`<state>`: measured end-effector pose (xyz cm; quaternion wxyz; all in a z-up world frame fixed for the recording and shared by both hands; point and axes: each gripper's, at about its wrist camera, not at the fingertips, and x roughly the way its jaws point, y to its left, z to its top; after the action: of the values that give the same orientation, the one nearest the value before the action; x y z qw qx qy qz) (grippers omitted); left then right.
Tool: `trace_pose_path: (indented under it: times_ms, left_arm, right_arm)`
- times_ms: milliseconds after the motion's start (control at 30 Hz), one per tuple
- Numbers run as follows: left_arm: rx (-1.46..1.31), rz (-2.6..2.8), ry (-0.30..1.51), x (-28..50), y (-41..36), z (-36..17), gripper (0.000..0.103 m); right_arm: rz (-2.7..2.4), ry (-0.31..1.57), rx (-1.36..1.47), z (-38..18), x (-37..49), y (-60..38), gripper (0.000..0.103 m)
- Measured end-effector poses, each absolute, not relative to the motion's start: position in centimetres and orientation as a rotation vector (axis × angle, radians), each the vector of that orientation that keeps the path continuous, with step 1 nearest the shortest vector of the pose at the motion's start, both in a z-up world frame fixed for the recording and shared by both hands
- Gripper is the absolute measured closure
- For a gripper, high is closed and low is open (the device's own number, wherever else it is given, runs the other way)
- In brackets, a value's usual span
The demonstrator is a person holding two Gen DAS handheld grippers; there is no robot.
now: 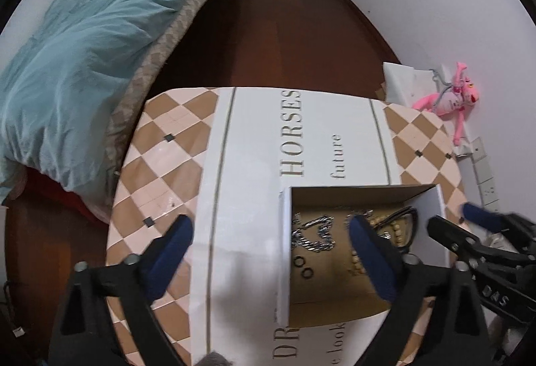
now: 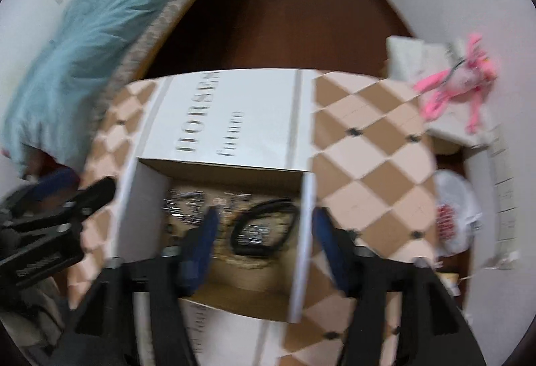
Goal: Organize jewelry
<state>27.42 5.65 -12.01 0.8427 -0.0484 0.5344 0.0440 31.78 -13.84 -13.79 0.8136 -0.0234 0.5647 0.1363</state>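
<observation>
An open cardboard box (image 1: 355, 197) with white outer walls stands on a table with a checkered cloth (image 1: 167, 138) and a white printed runner. In it lie a silver chain (image 1: 311, 232), small black rings (image 1: 303, 267), wooden beads (image 1: 398, 232) and a black cord loop (image 2: 268, 204). My left gripper (image 1: 271, 242) is open and straddles the box's left wall, with one finger inside. My right gripper (image 2: 264, 232) is open astride the right wall of the box (image 2: 147, 208), its left finger over the jewelry. Neither holds anything. Each gripper shows in the other's view: right gripper (image 1: 452, 215), left gripper (image 2: 80, 183).
A bed with a teal duvet (image 1: 83, 48) runs along the left, close to the table's edge. Dark wooden floor (image 1: 268, 31) lies beyond the table. A pink plush toy (image 1: 449, 101) hangs at the right wall, and a white plastic bag (image 2: 455, 215) sits below it.
</observation>
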Motion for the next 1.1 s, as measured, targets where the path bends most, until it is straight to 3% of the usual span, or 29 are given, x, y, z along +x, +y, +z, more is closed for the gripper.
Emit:
trace_pose_path:
  times_ms: [167,633,1100]
  left_arm:
    - [-0.069,0.114,1.117,25.9,5.3,-12.9,0.004]
    - [-0.063,0.124,1.111,22.9,3.9,-12.9,0.004]
    - [-0.068,0.117,0.988,17.2,2.7,-5.2,0.004]
  right_arm:
    - [0.203,1.207,-0.109,-14.9,30.2,-14.7,0.004]
    - [0.108,1.173,-0.115,-15.2,26.8,-16.4,0.001]
    - [0.058,1.002,-0.126,-6.3,20.1,-17.5,0.000]
